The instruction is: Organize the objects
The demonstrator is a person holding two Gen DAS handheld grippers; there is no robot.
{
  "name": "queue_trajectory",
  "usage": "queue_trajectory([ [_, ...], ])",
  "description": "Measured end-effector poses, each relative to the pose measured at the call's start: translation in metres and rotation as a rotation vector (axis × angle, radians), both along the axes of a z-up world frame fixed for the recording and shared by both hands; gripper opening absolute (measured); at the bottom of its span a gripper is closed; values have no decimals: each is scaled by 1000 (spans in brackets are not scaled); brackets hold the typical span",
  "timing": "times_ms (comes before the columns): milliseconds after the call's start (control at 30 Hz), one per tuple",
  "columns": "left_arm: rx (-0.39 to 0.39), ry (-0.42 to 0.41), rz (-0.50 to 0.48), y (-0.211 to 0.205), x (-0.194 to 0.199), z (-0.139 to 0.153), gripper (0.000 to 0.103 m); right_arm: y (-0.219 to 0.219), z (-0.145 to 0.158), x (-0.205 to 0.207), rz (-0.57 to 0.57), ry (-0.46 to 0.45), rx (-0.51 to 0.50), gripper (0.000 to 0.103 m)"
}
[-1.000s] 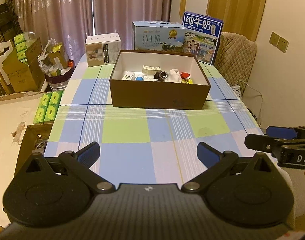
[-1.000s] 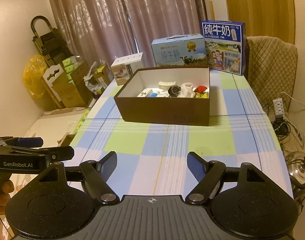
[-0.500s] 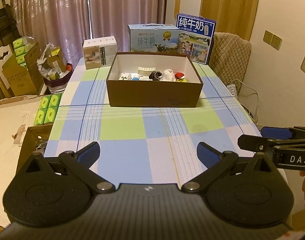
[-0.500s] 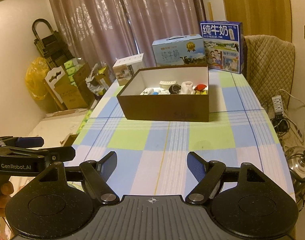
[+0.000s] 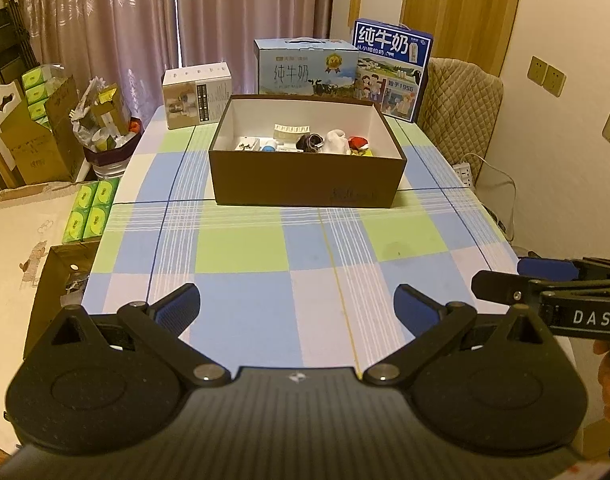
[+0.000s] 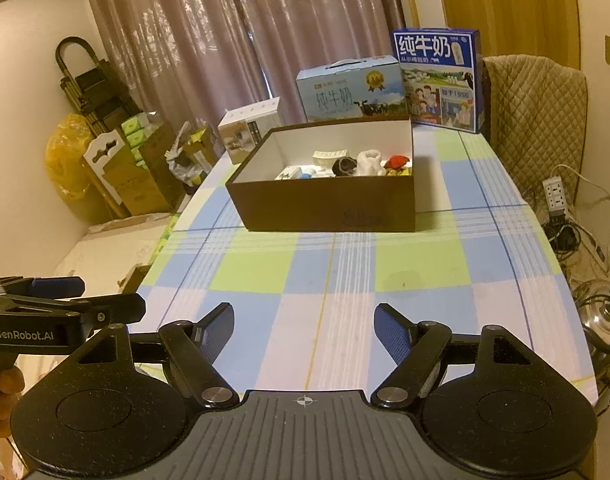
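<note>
Where checked cloth (image 5: pixel 241 256) lies flat, cardboard box (image 5: pixel 305 184) — rectangular; tongs (image 5: pixel 297 304) agape.

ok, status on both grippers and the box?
Left gripper open, empty. Right gripper open, empty. Brown box mid-table, small items inside. Nothing in the way.

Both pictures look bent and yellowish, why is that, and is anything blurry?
Left wrist view: fisheye curves the table edges, corners go dark, warm indoor light tints everything. Right wrist view: same bulge and tint, and the small items in the brown box are soft, too small to make out.
</note>
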State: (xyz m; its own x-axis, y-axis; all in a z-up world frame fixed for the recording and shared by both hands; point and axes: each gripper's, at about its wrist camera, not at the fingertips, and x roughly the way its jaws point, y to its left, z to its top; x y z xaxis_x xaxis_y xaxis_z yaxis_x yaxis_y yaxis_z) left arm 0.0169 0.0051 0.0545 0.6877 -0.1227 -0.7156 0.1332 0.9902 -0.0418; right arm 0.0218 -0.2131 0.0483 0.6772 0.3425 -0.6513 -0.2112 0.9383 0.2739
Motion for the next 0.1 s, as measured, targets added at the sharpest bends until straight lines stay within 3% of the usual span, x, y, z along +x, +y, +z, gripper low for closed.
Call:
queue_trajectory([
  [100,1,6,2,0,4,-1,102,1,-1,2,0,2,0,74],
])
